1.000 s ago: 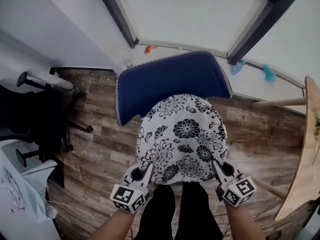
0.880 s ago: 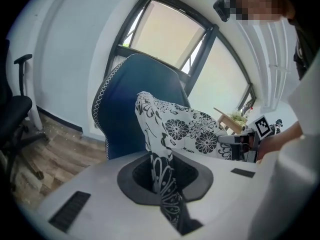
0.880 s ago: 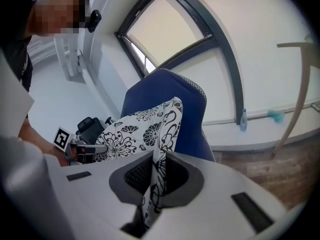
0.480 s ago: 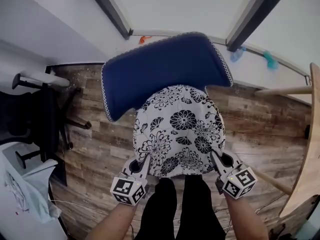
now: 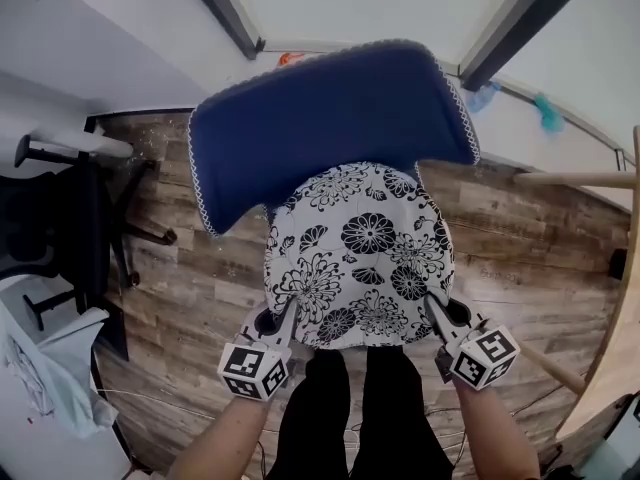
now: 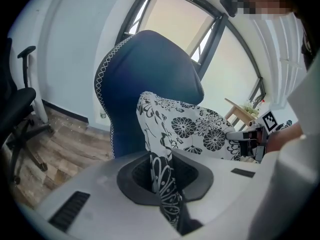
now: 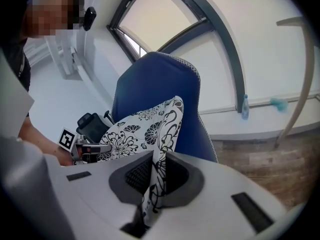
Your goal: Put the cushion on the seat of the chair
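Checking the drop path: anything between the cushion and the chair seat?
Nothing visible. The cushion is in front of the chair's backrest, gripped at its near edge by the left gripper and right gripper. The seat is hidden under it in every view, so its surface can't be checked.

Lit brightly and evenly by soft daylight from the far window (image 5: 350, 3), washed out to near white across the panes. Faint, diffuse shadows on the wooden floor (image 5: 200, 278). Backlit and dimmer on the chair (image 6: 145, 84) in the left gripper view. Sharp mid-frame in the head view, strongly bowed toward the edges. Ringed by black corners in both gripper views, blurred nearest the lens.
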Demonstrator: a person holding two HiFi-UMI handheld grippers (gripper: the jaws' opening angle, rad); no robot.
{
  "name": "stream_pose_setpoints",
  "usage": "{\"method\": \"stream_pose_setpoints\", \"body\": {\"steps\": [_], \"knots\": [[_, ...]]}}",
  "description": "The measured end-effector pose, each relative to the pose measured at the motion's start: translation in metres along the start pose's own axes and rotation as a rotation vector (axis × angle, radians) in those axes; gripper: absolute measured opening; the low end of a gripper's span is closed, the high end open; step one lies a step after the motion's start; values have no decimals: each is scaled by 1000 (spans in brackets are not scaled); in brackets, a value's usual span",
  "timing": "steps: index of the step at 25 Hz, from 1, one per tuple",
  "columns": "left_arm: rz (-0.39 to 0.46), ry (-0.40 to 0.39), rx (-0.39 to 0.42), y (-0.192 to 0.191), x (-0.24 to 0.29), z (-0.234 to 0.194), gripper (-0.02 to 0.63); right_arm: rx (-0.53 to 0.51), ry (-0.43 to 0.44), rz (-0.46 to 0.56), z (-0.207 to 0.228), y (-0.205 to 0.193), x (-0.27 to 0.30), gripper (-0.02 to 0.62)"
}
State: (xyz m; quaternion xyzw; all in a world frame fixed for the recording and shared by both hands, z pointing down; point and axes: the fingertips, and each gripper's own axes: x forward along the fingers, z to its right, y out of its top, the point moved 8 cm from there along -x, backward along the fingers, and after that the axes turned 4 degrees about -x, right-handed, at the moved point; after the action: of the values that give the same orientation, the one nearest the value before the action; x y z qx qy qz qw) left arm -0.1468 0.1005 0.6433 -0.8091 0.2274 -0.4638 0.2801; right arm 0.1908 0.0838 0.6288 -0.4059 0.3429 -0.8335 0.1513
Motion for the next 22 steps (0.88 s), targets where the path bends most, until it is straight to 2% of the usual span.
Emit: {"method": "stream_pose_setpoints", "body": {"steps": [9,22], "knots": [[-27,25,-28,-14,13,-10,21,33,3,-60,8,-6,11,37],[-133,26,-94,-26,27,-10,21,76,5,-160,20,-3,17,37]]}}
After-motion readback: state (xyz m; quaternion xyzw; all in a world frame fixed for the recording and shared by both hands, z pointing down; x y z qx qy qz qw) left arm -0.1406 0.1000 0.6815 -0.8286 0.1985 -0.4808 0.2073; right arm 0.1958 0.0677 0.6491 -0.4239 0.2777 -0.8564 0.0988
